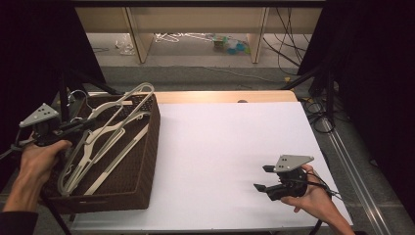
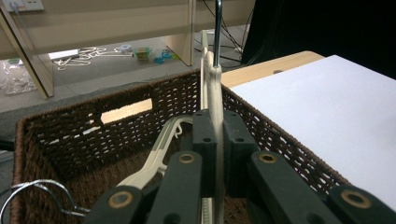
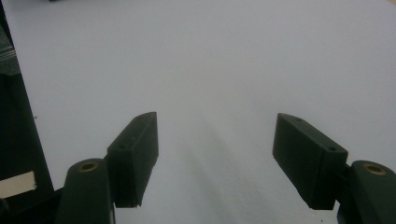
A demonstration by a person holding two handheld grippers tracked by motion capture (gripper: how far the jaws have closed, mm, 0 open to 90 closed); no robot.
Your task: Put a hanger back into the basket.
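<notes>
Our left tongs (image 2: pixel 215 140) clamp the hanger (image 2: pixel 211 88) edge-on, its long axis toward twelve o'clock over the basket (image 2: pixel 70 135); right tongs (image 3: pixel 215 154) gape wide.

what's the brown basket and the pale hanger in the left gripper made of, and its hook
Dark brown rectangular basket: looks like woven wicker or rattan, matte, from the ribbed weave and cut-out handle slot. Pale cream hanger clamped in the left gripper: flat and smooth, probably wood or plastic; cannot tell which. Its thin hook: shiny silver, likely metal wire.
</notes>
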